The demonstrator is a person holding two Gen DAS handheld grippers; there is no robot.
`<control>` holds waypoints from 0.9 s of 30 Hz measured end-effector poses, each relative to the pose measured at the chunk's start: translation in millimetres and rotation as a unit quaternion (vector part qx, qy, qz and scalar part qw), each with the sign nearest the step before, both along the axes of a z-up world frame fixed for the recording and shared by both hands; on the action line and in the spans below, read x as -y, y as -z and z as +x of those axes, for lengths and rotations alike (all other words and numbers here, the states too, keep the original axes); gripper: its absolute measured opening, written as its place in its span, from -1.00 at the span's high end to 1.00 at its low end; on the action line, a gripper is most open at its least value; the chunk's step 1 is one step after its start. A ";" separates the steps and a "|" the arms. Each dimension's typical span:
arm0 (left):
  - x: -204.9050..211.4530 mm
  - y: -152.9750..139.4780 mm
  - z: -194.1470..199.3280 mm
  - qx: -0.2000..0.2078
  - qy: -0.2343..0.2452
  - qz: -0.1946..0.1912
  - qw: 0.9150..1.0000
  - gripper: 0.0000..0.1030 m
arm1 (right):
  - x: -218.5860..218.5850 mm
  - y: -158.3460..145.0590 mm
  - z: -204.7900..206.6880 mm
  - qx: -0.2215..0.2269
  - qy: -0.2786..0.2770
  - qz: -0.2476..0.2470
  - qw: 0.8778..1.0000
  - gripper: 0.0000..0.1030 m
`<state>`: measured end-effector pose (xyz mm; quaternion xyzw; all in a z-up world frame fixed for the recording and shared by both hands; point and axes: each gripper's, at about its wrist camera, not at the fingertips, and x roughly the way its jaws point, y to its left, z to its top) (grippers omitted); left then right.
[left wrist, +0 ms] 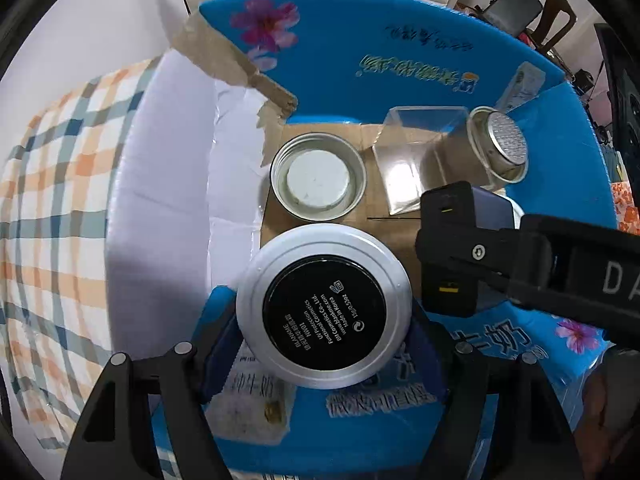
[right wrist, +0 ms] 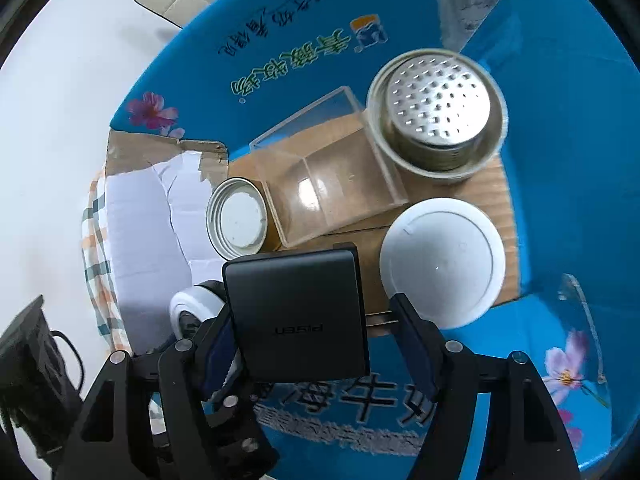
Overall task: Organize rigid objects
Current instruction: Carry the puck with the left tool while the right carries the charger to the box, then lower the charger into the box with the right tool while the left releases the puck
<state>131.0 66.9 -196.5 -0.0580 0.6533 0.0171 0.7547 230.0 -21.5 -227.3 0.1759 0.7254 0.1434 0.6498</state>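
While the left gripper (left wrist: 324, 344) is clenching a round cosmetic jar (left wrist: 323, 307) between its 2 blue fingers (left wrist: 218, 344), the jar's black label is facing the camera and the jar is hanging over the near wall of a blue cardboard box (left wrist: 400, 52). Straight ahead of these jaws, a screw-top metal lid (left wrist: 318, 178) is lying open side up on the brown box floor, and a clear plastic box (left wrist: 416, 160) is sitting just right of it. Farther right, a perforated metal strainer (left wrist: 500, 144) is leaning against the blue wall.

The right gripper (right wrist: 316, 344) is grasping a black charger (right wrist: 298, 314), its 2 prongs pointing toward the right jaw. A white round disc (right wrist: 442, 262) is lying just ahead and right of these jaws, near the strainer (right wrist: 438, 110). The clear box (right wrist: 328, 184) is sitting ahead of the charger, with the metal lid (right wrist: 238, 218) ahead and left. A checked cloth (left wrist: 52, 208) is showing far left of the left jaws, outside the box.
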 end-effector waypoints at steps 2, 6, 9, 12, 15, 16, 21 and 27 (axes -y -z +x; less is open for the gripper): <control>-1.7 4.0 1.7 -0.004 -0.001 0.001 1.000 -0.44 | -6.4 1.7 2.9 0.002 -0.006 -0.009 1.000 -0.45; -3.1 9.3 4.6 -0.008 0.000 -0.007 1.000 -0.44 | -10.3 2.6 11.9 -0.001 -0.006 -0.012 1.000 -0.45; -4.6 17.6 7.8 -0.030 -0.001 -0.026 0.999 -0.46 | -12.6 4.4 15.0 -0.013 -0.009 -0.010 1.000 -0.46; -7.0 20.9 6.8 -0.037 -0.006 -0.039 0.999 -0.47 | -16.2 4.6 15.8 -0.016 -0.013 -0.017 1.000 -0.46; -7.7 21.6 6.0 -0.047 -0.006 -0.045 0.998 -0.47 | -17.1 4.2 16.1 -0.022 -0.013 -0.021 0.999 -0.48; -10.3 23.6 6.6 -0.053 -0.006 -0.047 0.997 -0.47 | -16.5 3.3 16.5 -0.024 -0.011 -0.022 0.999 -0.54; -14.7 21.7 4.3 -0.062 -0.007 -0.052 0.997 -0.47 | -11.3 -5.4 18.3 -0.025 -0.017 -0.045 0.999 -0.60; -15.2 9.8 -0.9 -0.056 -0.006 -0.047 0.997 -0.48 | 2.4 -20.9 13.3 -0.004 -0.040 -0.083 0.996 -0.77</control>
